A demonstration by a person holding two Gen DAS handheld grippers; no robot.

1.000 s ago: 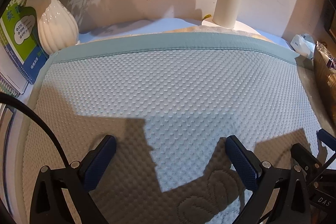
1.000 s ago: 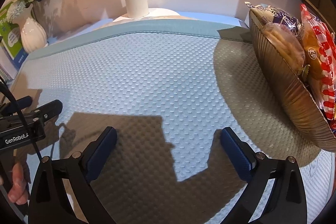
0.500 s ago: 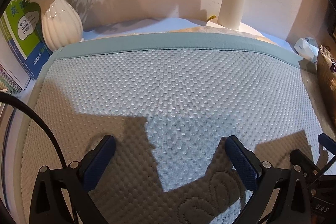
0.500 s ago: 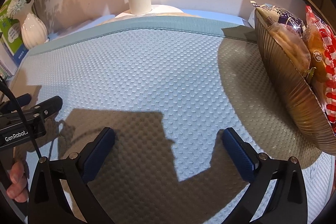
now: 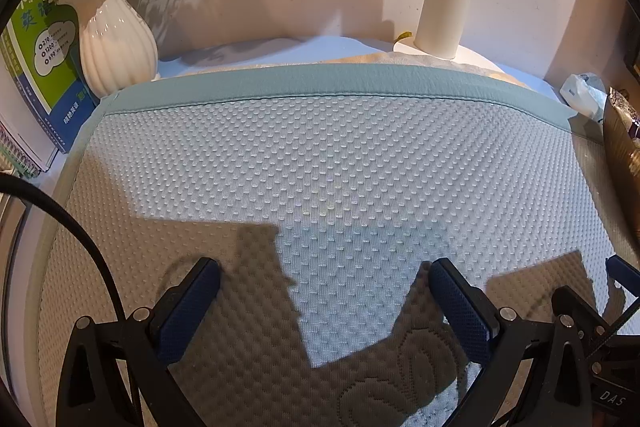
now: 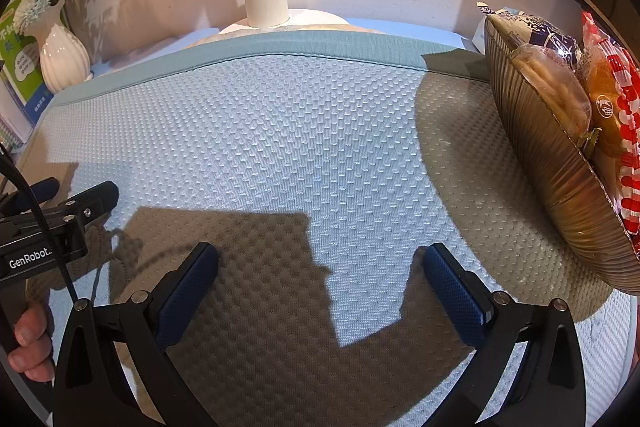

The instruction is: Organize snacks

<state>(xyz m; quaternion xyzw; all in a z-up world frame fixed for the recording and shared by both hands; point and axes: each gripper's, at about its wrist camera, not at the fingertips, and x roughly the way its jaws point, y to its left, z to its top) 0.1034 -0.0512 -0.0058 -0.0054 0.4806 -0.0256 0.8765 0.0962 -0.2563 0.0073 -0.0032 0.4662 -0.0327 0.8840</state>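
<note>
"GenRobot" on the left gripper (image 6: 60,195); "270", "1200" on the green book (image 5: 40,43).

From my right wrist feed the ribbed bowl (image 6: 560,187) runs off the right edge, so I can't see its far rim. The red-striped packet (image 6: 624,147) in it is cropped too. The green book (image 5: 44,51) is cut off at left, its print too small to read.
</note>
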